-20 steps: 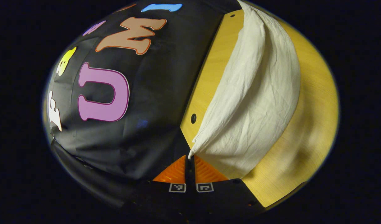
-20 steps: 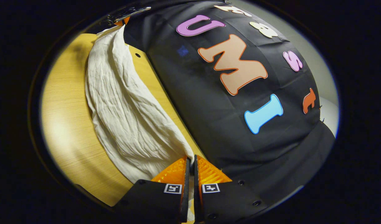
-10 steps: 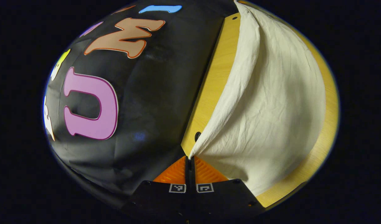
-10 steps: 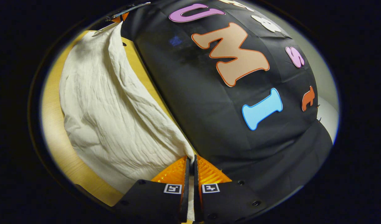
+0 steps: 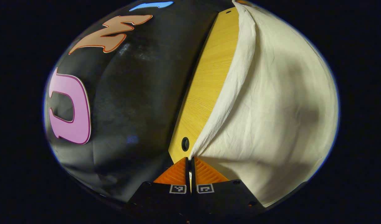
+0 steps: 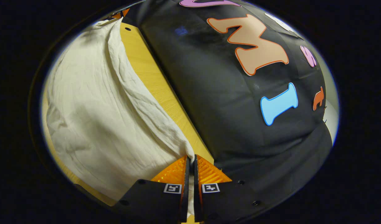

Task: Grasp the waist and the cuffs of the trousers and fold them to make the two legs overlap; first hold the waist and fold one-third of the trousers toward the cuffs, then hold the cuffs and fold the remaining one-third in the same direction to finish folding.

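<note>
Cream-white trousers [image 5: 271, 102] hang stretched above a wooden table [image 5: 206, 87]. My left gripper [image 5: 190, 160] is shut on one corner of the cloth, at the bottom of the left gripper view. In the right gripper view the same trousers [image 6: 94, 118] spread to the left, and my right gripper [image 6: 190, 158] is shut on their other corner. The taut edge between the two corners runs along the table's far side. The left gripper's tip [image 6: 119, 13] peeks in at the top of the right gripper view, still holding the cloth. Which end of the trousers is held I cannot tell.
The table's far edge [image 6: 165, 81] meets the black cloth wall [image 6: 227, 102] of the booth. A small dark hole [image 5: 185, 144] sits in the tabletop close to my left gripper, another [image 5: 228, 11] far along the same edge.
Both grippers have come down and closer to the table's far edge, keeping hold of the cloth. The trousers now cover much more of the tabletop in both views.
</note>
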{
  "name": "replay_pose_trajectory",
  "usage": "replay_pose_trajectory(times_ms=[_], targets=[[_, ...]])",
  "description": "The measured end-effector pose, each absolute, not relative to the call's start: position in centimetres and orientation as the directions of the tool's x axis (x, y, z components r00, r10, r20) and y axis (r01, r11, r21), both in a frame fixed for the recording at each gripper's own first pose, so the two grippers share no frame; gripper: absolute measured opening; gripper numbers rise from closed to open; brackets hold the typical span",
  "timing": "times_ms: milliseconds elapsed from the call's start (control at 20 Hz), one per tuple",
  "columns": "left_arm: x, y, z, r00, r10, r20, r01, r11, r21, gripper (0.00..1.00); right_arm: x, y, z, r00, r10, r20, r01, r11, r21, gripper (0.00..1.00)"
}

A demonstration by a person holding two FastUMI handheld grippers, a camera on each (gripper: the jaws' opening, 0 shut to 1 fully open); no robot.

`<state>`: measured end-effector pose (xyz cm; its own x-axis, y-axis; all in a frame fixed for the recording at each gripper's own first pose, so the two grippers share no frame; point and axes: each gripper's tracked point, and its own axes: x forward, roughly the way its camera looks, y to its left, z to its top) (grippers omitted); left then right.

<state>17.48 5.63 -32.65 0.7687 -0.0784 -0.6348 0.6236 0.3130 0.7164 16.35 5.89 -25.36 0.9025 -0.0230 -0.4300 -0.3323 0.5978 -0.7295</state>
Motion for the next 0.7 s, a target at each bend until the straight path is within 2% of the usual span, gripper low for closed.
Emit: replay_pose_trajectory(times_ms=[100,150,300,350,550,700], targets=[[17.8,5.7,-32.9,0.782,-0.066,-0.62,0.604,0.324,0.728,0.0,17.1,5.2,-26.1,0.893,-0.045,-0.448,-0.326,0.622,-0.711,0.11],[17.5,6.1,-33.2,0.777,-0.064,-0.626,0.605,0.351,0.715,0.0,16.7,5.1,-25.7,0.894,-0.067,-0.442,-0.3,0.644,-0.704,0.26],[16.7,5.8,-33.9,0.766,-0.066,-0.639,0.602,0.423,0.678,1.0,16.1,5.2,-25.2,0.899,-0.066,-0.433,-0.271,0.694,-0.668,1.0],[16.5,6.0,-33.0,0.778,-0.055,-0.626,0.581,0.441,0.684,0.93,15.8,4.7,-24.8,0.9,-0.072,-0.431,-0.26,0.704,-0.661,0.98],[15.2,5.1,-29.5,0.815,-0.032,-0.579,0.497,0.552,0.67,0.95,13.9,2.8,-24.2,0.895,-0.085,-0.437,-0.227,0.758,-0.611,0.98],[12.9,2.6,-26.1,0.838,-0.052,-0.543,0.424,0.69,0.587,0.95,11.7,0.7,-24.0,0.884,-0.097,-0.458,-0.182,0.83,-0.527,1.0]])
